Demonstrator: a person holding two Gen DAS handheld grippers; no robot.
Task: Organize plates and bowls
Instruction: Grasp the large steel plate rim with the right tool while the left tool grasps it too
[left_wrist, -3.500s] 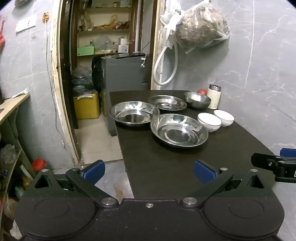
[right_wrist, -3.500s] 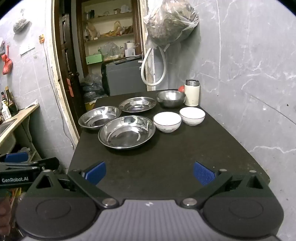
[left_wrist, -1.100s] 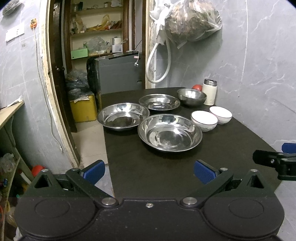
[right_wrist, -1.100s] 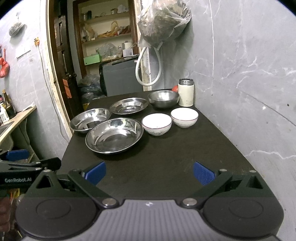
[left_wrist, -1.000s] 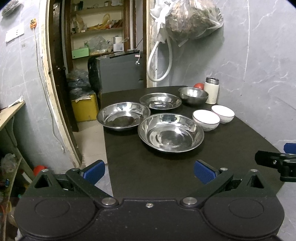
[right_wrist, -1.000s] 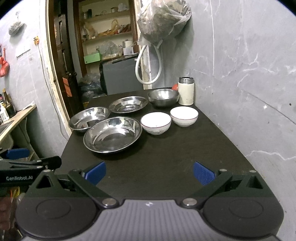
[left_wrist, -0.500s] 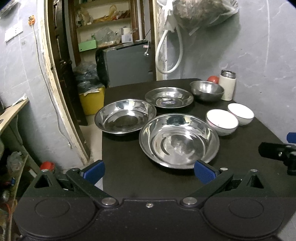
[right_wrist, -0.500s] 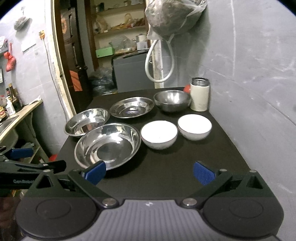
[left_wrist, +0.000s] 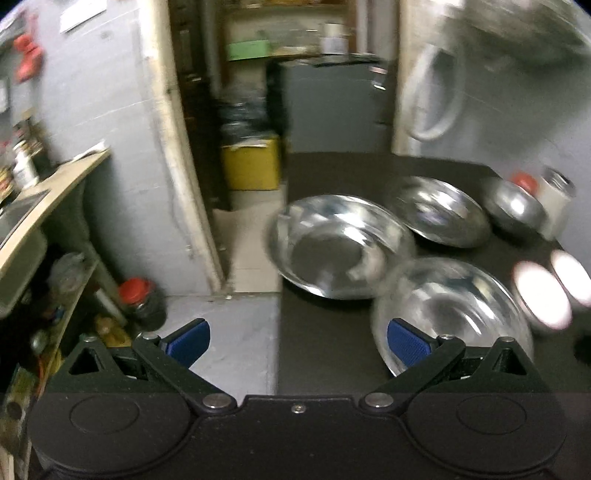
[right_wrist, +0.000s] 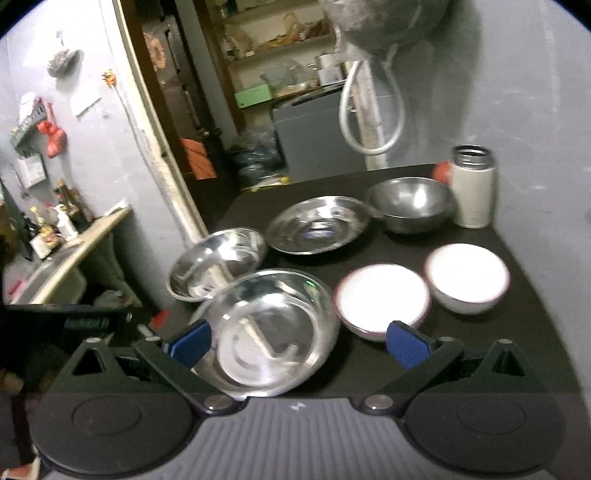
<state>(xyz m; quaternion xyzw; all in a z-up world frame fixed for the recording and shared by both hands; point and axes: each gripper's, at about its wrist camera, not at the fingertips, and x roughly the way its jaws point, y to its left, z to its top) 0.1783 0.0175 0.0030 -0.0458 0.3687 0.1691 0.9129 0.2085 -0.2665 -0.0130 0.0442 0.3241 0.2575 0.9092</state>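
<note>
Left wrist view is blurred by motion: compared with half a second ago the left gripper (left_wrist: 297, 341) has swung toward the left edge of the tabletop (left_wrist: 332, 336), so the doorway and floor now fill the left half. Its fingers are wide open and hold nothing. The right gripper (right_wrist: 297, 341) has come closer to the dishes; its fingers are also wide open and empty. I judge this as the approach step, with nothing stacked yet.

From left to right in the right wrist view: a steel plate (right_wrist: 216, 264) at the left edge, the nearest steel plate (right_wrist: 271, 328) just beside it and partly between the right fingers, a flatter steel plate (right_wrist: 317, 223) behind, then a steel bowl (right_wrist: 412, 205) at the back. Two white bowls (right_wrist: 382, 295) (right_wrist: 467, 277) stand side by side on the right, close but apart. All the steel pieces are shiny, upright and empty. A white flask (right_wrist: 472, 186) stands behind.
</note>
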